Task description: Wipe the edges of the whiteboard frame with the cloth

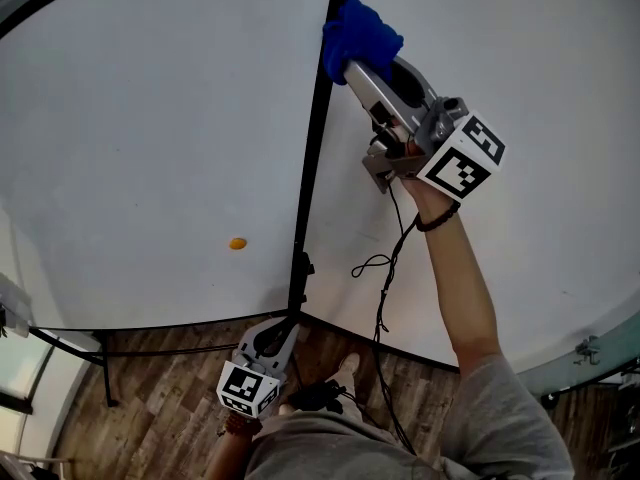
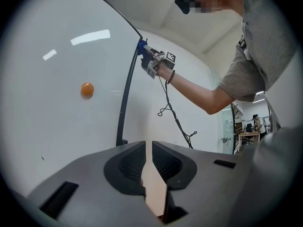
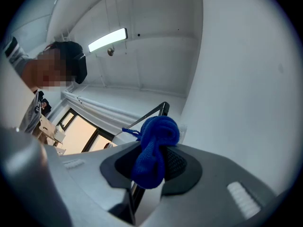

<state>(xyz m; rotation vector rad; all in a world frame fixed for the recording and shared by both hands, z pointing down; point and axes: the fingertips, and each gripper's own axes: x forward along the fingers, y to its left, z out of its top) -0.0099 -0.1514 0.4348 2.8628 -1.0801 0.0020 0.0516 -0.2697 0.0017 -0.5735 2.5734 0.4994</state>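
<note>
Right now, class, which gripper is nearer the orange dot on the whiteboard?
Left. The left gripper sits low, just below and right of the orange dot. The right gripper is far above it, holding the blue cloth at the black frame.

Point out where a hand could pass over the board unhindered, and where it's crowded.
Free: the white board left of the black frame edge, all around the orange dot. Crowded: along that edge, where the right gripper holds the blue cloth, with a cable dangling below.
</note>
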